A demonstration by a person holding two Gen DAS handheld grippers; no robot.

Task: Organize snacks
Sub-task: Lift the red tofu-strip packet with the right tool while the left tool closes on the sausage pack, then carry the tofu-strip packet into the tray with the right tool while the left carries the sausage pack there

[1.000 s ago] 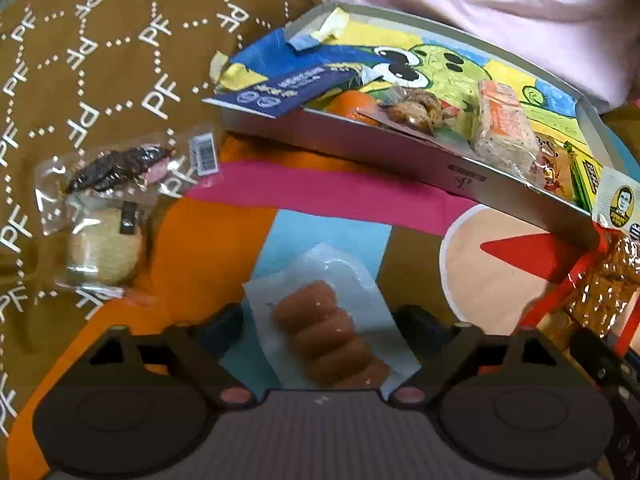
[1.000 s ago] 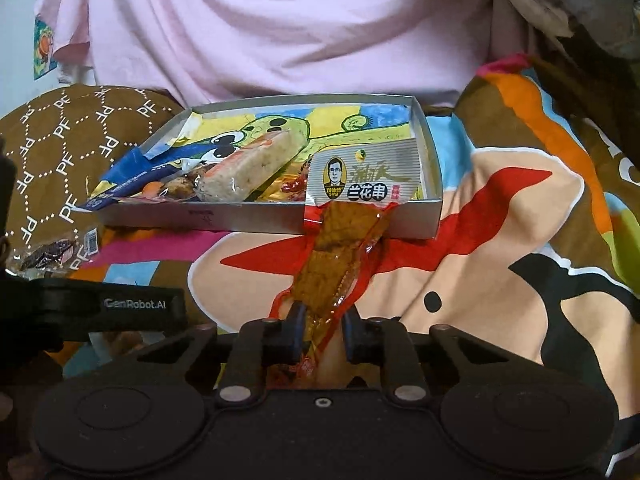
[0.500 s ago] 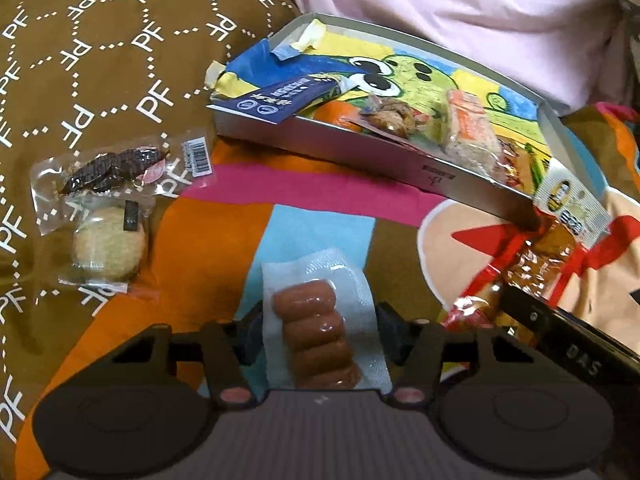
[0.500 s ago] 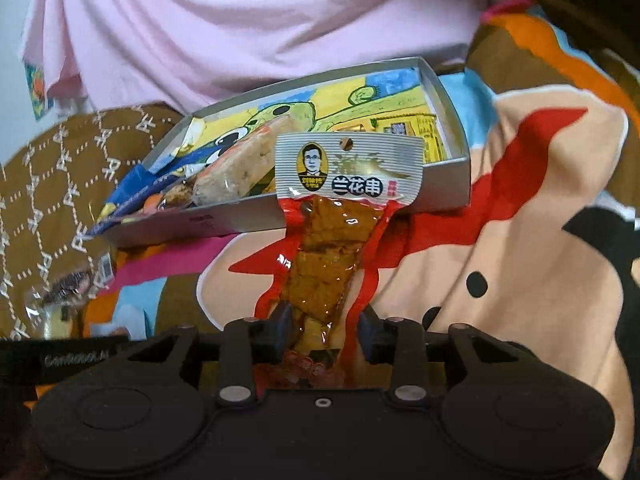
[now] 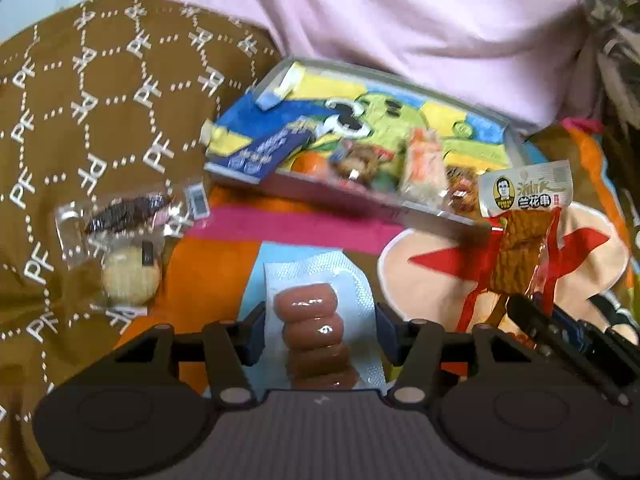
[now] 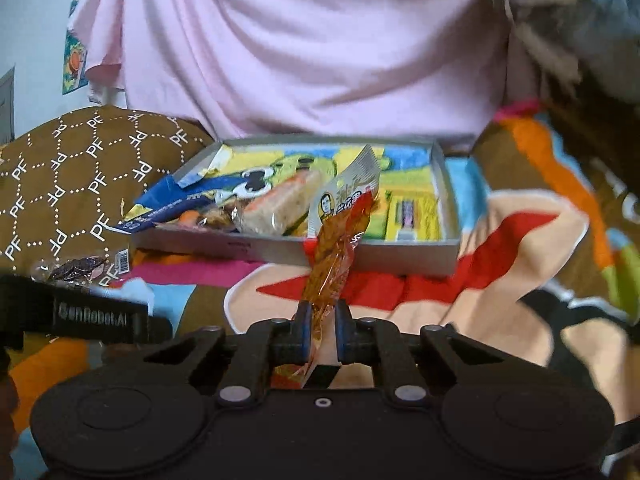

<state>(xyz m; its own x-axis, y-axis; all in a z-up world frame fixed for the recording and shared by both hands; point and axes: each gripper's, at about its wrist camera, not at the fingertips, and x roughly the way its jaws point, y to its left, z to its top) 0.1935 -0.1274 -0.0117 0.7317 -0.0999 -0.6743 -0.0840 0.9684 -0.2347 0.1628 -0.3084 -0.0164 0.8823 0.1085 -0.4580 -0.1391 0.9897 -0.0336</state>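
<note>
My left gripper [image 5: 320,336] is shut on a clear pack of small sausages [image 5: 316,332], its jaws pressed against the pack's edges, lifted above the bedspread. My right gripper [image 6: 322,326] is shut on the tail of a red tofu-skewer pack [image 6: 336,240], which hangs upright in front of the grey snack box [image 6: 360,254]. The same skewer pack [image 5: 520,236] shows at the right of the left wrist view, near the box [image 5: 360,200]. The box holds a blue packet [image 6: 168,208], a rice bar [image 6: 280,208] and other snacks.
Two clear packs, a dark snack [image 5: 124,212] and a round biscuit [image 5: 130,280], lie on the brown patterned pillow [image 5: 100,120] left of the box. A pink cloth [image 6: 300,48] rises behind the box. The colourful bedspread [image 6: 520,260] spreads to the right.
My left gripper closed on the sausage pack and lifted it. My right gripper tightened on the skewer pack and raised it; the pack now stands turned edge-on before the box.
</note>
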